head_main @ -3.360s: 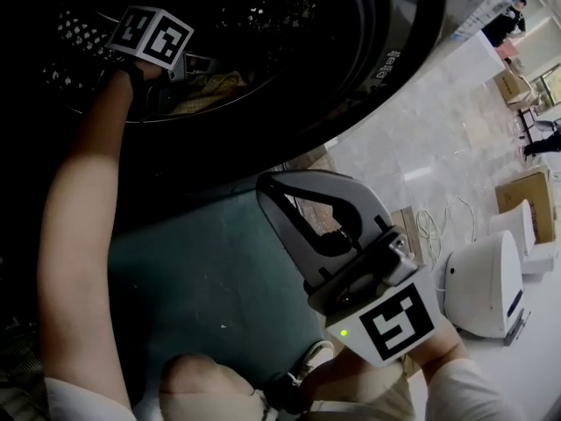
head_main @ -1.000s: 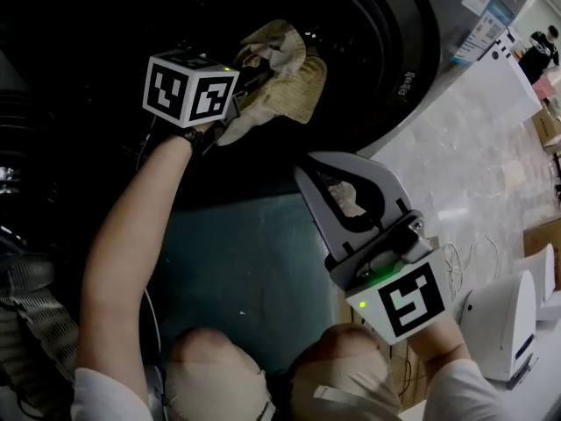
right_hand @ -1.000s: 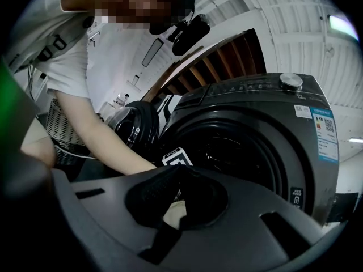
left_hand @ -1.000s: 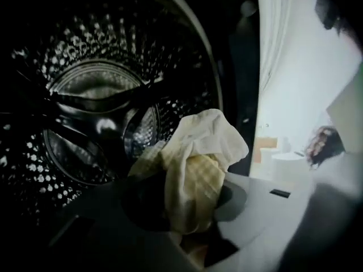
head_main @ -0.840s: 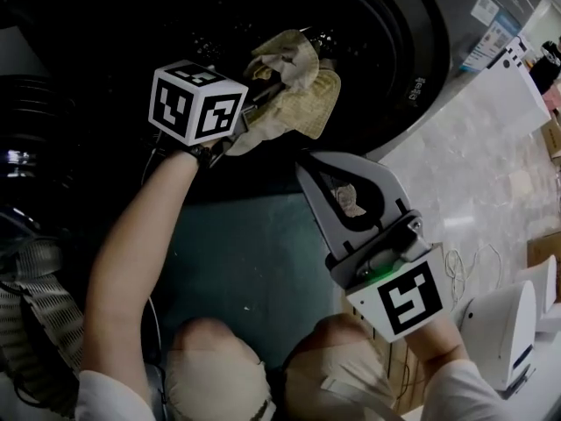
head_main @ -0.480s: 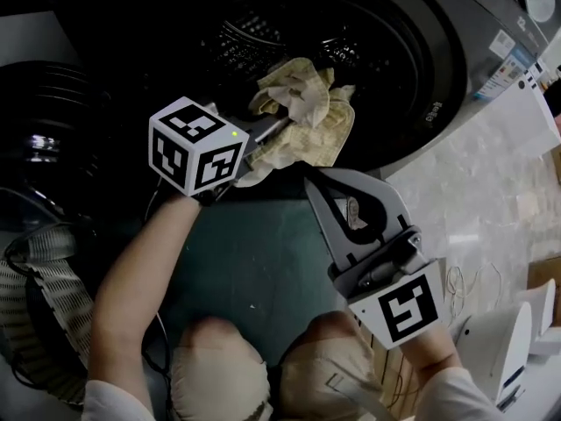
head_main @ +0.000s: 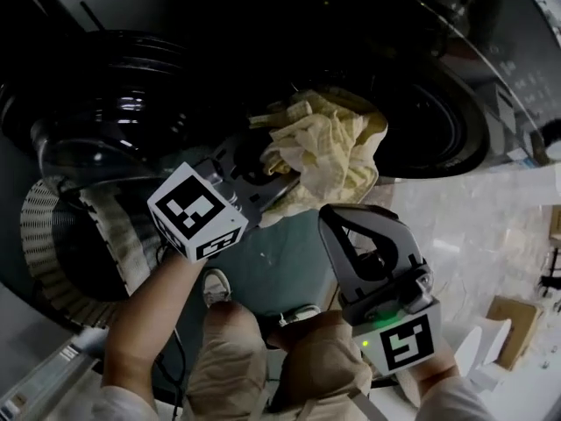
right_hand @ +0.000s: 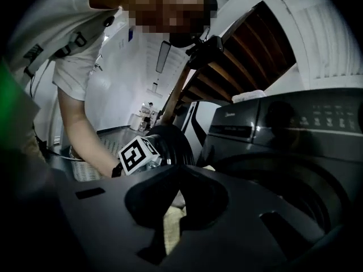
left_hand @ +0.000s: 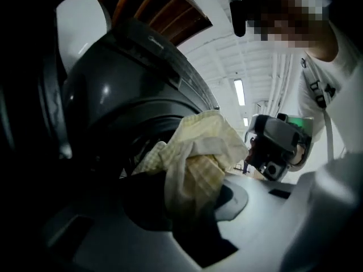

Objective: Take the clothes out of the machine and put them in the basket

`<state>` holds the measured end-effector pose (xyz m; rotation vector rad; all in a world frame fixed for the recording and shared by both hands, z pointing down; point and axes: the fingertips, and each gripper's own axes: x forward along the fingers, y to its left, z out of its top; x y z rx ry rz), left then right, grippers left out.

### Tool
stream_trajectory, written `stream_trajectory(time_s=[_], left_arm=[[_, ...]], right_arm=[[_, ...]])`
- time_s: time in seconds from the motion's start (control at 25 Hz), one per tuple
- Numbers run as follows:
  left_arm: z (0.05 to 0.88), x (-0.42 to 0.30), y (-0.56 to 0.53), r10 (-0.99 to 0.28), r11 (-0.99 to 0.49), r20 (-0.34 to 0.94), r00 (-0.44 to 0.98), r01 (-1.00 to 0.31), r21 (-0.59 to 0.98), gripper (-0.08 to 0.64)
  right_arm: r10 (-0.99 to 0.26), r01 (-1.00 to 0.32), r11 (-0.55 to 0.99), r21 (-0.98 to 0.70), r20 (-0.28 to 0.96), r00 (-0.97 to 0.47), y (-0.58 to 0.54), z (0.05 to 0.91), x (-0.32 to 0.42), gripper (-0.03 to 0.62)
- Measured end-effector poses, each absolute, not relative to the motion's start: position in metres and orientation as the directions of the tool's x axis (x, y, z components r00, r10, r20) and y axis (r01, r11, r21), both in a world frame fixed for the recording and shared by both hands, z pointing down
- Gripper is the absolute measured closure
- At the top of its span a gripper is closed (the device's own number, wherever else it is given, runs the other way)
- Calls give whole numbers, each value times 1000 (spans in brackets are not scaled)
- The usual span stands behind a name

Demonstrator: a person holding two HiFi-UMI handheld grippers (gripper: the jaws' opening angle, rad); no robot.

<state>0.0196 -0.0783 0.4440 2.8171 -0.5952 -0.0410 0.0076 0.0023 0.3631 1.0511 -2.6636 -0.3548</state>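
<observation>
A pale yellow checked cloth (head_main: pixel 337 152) hangs bunched in the air just outside the dark washing machine's drum opening (head_main: pixel 434 125). My left gripper (head_main: pixel 282 175) is shut on the cloth's near edge. In the left gripper view the cloth (left_hand: pixel 195 154) drapes over the jaws and hides their tips. My right gripper (head_main: pixel 340 224) is held below the cloth, jaws shut with nothing in them. In the right gripper view a strip of the cloth (right_hand: pixel 170 222) shows behind its jaws. The woven basket (head_main: pixel 57 235) stands at the left, beside the machine.
The machine's round door (head_main: pixel 123 103) stands open above the basket. My knees and a shoe (head_main: pixel 215 283) are on the dark floor mat below the grippers. Pale tiled floor (head_main: pixel 473 226) and a cardboard box (head_main: pixel 513 316) lie to the right.
The left gripper has drawn the cloth back out of the drum and upward. The right gripper has risen with it. The basket and the open door have come into view at the left.
</observation>
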Motion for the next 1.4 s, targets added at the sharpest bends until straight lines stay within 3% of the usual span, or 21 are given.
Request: stream_trajectory(time_s=[0.16, 0.48, 0.76, 0.96, 1.24, 1.4], left_arm=[[424, -25, -70, -475, -829, 10, 880, -451, 331, 423], [431, -10, -71, -417, -861, -21, 909, -388, 330, 423], [424, -18, -68, -493, -820, 8, 870, -468, 330, 423], [439, 46, -56, -330, -902, -33, 943, -305, 307, 423], [417, -50, -71, -530, -787, 2, 848, -493, 371, 423], [413, -128, -80, -643, -691, 3, 765, -583, 427, 423]], right_arm=[[-643, -574, 751, 326, 165, -748, 4, 328, -29, 578], [-719, -650, 687, 325, 176, -673, -11, 344, -15, 578], [-693, -628, 711, 315, 166, -701, -23, 329, -8, 578], [-844, -796, 535, 282, 165, -509, -3, 349, 55, 578], [-794, -782, 605, 146, 188, -579, -14, 311, -16, 578], [-747, -730, 663, 167, 209, -631, -32, 285, -73, 578]])
